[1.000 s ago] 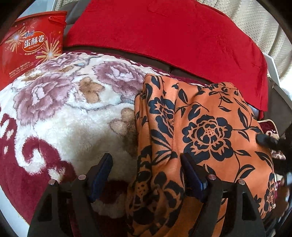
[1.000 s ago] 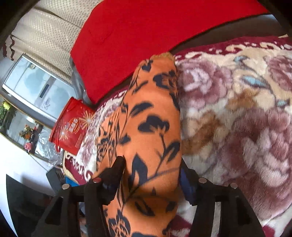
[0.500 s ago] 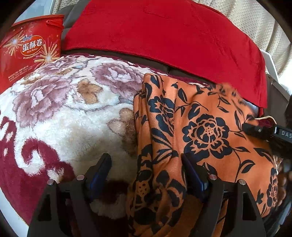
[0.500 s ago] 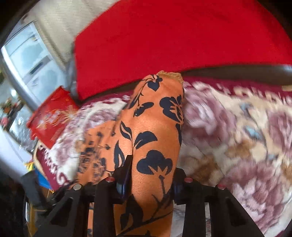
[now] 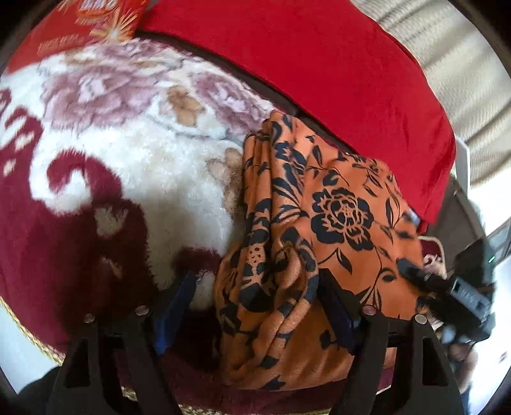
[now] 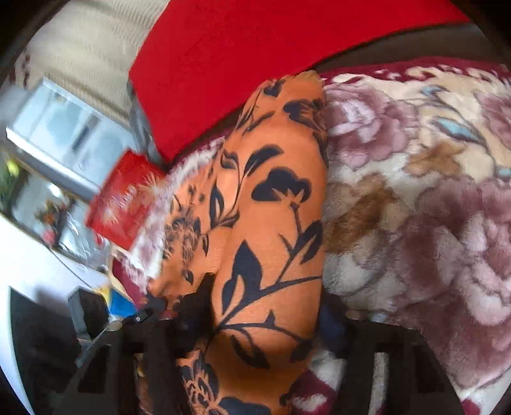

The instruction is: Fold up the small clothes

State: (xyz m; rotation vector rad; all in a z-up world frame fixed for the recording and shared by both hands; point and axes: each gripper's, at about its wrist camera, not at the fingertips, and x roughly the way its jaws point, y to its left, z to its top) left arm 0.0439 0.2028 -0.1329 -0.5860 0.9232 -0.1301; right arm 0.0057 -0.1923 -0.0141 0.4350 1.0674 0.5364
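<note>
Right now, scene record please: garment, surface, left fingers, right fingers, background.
garment: orange floral cloth, bunched in folds
surface: plush floral blanket
left gripper: fingers wide apart; a bunched fold lies between them against the right finger, the other finger clear
right gripper: jaws just reopened a little; a folded section sits between the fingers, contact unclear
background: red cushion, red snack box

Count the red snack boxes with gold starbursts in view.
1. The snack box stands at the far left edge of the flowered blanket, beside the red cloth. The right view shows the same box. Others may be hidden behind the orange garment.
</note>
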